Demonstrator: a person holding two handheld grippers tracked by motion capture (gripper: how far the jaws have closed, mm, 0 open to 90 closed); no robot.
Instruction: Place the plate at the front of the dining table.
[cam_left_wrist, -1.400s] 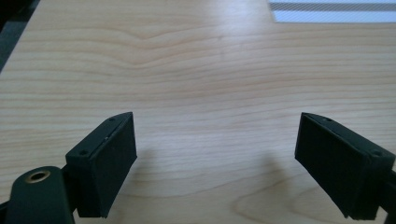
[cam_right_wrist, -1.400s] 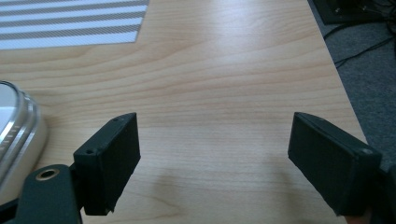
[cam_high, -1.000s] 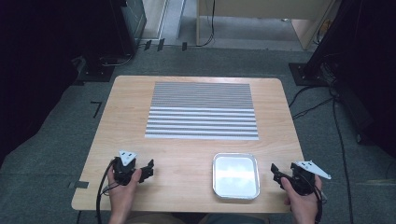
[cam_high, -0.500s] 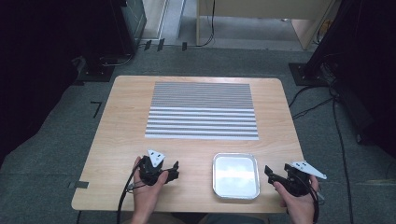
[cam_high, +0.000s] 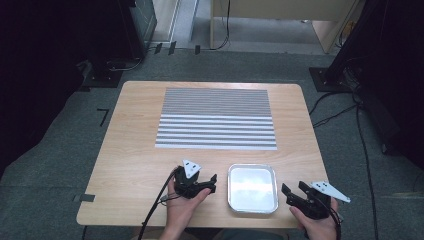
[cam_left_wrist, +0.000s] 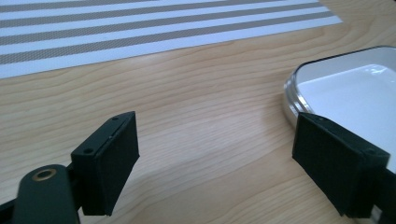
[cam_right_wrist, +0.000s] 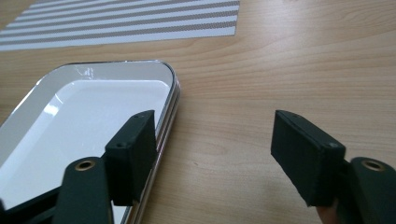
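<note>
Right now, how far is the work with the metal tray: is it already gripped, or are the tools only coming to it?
Done: both tools have come beside the empty metal tray, which lies near the striped placemat. In hand: the left tool and the right tool, whose jaws have just been closing, flank the tray's two sides with nothing between the pads. Left: gripping the rim; the tray lies flat on the wooden table.

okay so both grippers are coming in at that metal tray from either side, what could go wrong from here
1. The metal tray lies flat with a low rim; the left gripper and right gripper, both open, jaws just narrowing with nothing between them, may slip off it.
2. A one-sided push could slide the tray across the smooth wooden table.
3. The tray sits near the table's front edge, so a nudge toward the person might tip it off.
</note>
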